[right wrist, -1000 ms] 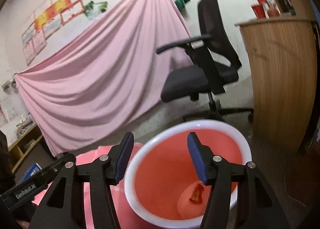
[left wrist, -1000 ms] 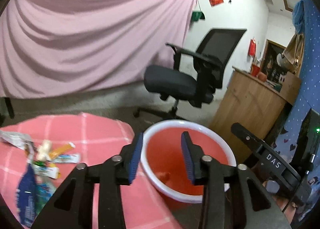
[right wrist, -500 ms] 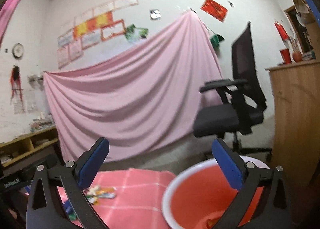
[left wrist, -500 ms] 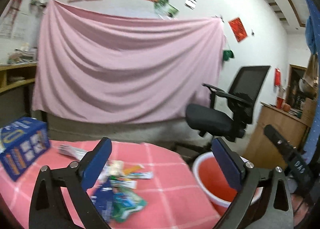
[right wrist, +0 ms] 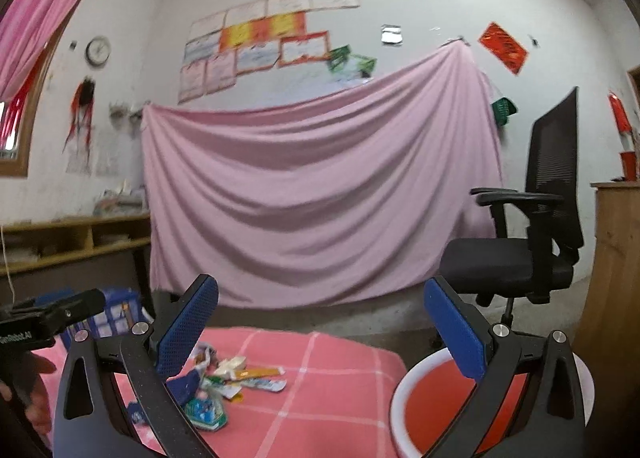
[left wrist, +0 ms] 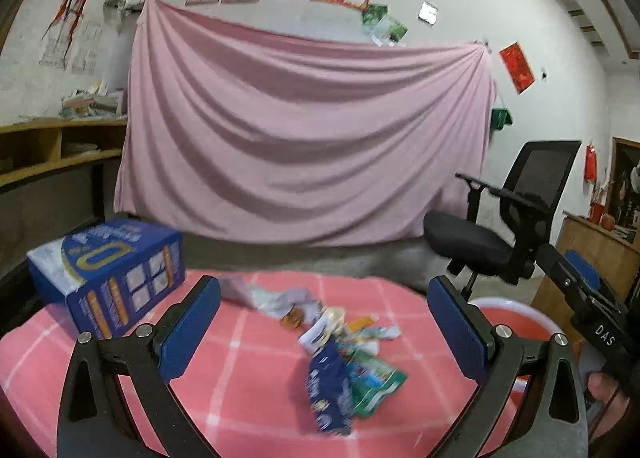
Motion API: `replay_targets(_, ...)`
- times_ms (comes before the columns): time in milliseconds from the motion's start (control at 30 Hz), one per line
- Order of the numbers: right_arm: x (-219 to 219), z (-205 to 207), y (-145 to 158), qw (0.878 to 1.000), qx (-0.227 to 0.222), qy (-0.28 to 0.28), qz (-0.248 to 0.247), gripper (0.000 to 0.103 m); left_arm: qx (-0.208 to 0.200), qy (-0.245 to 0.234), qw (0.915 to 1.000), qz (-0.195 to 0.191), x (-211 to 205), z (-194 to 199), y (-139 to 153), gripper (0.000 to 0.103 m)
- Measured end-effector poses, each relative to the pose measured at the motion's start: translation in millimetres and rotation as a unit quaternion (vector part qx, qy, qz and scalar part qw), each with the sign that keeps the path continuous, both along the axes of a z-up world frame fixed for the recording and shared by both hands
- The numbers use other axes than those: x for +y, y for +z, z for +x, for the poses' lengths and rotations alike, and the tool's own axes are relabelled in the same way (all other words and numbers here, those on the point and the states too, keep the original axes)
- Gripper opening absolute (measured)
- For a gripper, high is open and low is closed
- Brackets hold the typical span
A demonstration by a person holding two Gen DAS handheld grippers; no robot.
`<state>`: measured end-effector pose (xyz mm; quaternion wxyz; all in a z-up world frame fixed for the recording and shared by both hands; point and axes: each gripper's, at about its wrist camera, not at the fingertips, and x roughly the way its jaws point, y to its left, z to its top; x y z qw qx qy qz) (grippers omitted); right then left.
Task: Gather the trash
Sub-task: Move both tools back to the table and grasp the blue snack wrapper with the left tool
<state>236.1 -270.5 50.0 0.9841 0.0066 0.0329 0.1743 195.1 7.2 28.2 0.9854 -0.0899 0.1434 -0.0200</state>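
Left gripper, black frame with blue textured pads: jaws spread wide, nothing between them, held above the table.

Right gripper, same build: jaws spread wide, nothing held, raised over the table's right edge.

Pile of crumpled snack wrappers and sachets, blue, green, white and orange: lying loose near the middle of the pink checked tablecloth, between the left gripper's fingers in its view; in the right wrist view the same pile sits beside the left finger.

Red plastic basin with white rim: off the table's right side, lower than the cloth, apart from the pile.

Blue printed cardboard box: standing on the table's far left corner.

Black mesh office chair: behind the basin, before a draped pink sheet on the wall.
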Motion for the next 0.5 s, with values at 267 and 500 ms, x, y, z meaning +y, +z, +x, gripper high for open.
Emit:
replay_targets(267, 28, 14, -16, 0.997, 0.049, 0.017, -0.053, 0.103, 0.100, -0.010, 0.9949, -0.012, 6, 16, -26, 0.101)
replay_targets(500, 29, 33, -27, 0.991, 0.112, 0.025, -0.066, 0.103, 0.173, -0.046, 0.9830, -0.042, 6, 38, -36, 0.097)
